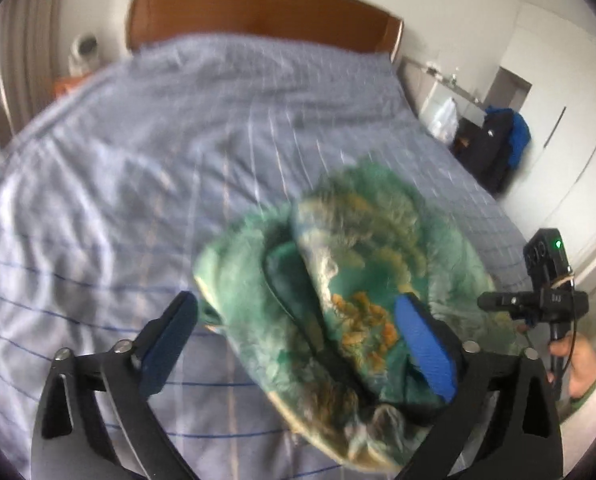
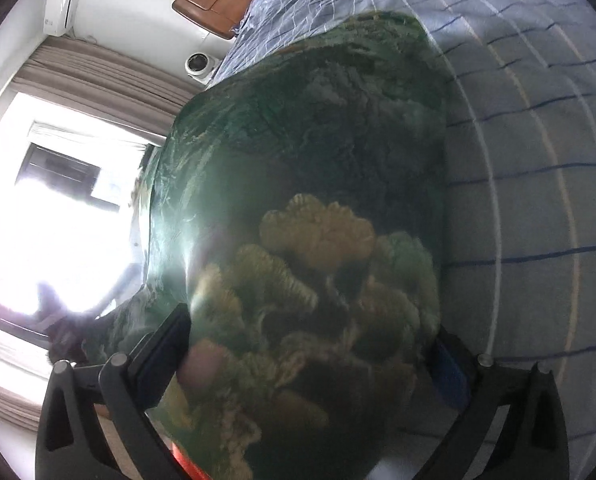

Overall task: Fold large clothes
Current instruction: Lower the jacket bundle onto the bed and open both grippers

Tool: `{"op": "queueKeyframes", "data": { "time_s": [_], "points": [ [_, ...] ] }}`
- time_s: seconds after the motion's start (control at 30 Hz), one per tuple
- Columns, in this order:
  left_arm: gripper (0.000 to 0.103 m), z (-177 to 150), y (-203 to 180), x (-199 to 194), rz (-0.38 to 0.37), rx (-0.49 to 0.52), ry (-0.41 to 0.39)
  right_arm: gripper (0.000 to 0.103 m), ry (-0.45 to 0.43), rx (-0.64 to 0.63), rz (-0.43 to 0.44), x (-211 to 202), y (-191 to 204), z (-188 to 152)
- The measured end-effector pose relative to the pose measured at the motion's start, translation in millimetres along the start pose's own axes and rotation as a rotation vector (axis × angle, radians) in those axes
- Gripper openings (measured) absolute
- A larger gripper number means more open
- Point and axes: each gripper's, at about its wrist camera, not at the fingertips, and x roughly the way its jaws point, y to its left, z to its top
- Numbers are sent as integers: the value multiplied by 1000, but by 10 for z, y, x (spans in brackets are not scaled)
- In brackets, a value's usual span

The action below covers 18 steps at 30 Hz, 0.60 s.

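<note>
A large green garment (image 1: 358, 232) with a yellow and orange print hangs bunched over the near right part of the bed, blurred. My left gripper (image 1: 293, 304) stands open and wide; the cloth drapes over its blue right pad (image 1: 422, 344), and the left finger (image 1: 169, 332) is at the cloth's edge. In the right wrist view the same garment (image 2: 318, 160) fills the space between the spread fingers of my right gripper (image 2: 310, 326), whose pads do not squeeze it. The right gripper's black body (image 1: 546, 280) and the hand (image 1: 578, 356) that holds it show at the far right.
The bed has a blue-grey checked cover (image 1: 137, 160) and a brown wooden headboard (image 1: 257, 8). White wardrobes (image 1: 558, 120) and dark and blue clothes (image 1: 502, 140) stand to its right. A bright window (image 2: 57, 220), curtains and a small white device (image 2: 197, 64) are on the other side.
</note>
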Motion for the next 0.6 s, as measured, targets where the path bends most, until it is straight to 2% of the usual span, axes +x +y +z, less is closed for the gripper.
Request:
{"op": "queueKeyframes", "data": {
  "time_s": [0.07, 0.13, 0.23, 0.33, 0.43, 0.5, 0.53, 0.6],
  "points": [
    [102, 26, -5, -129, 47, -8, -46, 103, -11, -13, -25, -259, 31, -114],
    [102, 28, -3, -259, 136, -15, -83, 103, -49, -34, -59, -514, 171, -89],
    [103, -72, -90, -509, 298, 23, -143, 103, -133, -123, -169, -985, 385, -126],
    [103, -164, -233, -658, 386, 68, -132, 103, -211, -264, -302, -1453, 823, -371],
    [103, -273, -393, -766, 429, 85, -144, 103, -277, -364, -397, -1681, 1239, -610],
    [103, -390, -536, -919, 451, 63, -178, 103, -340, -421, -443, -1860, 1470, -906],
    [103, -452, -602, -1005, 454, 48, -188, 103, -363, -437, -458, -1848, 1513, -799],
    [103, -538, -698, -1094, 449, 25, -189, 103, -402, -469, -484, -1832, 1622, -1014]
  ]
}}
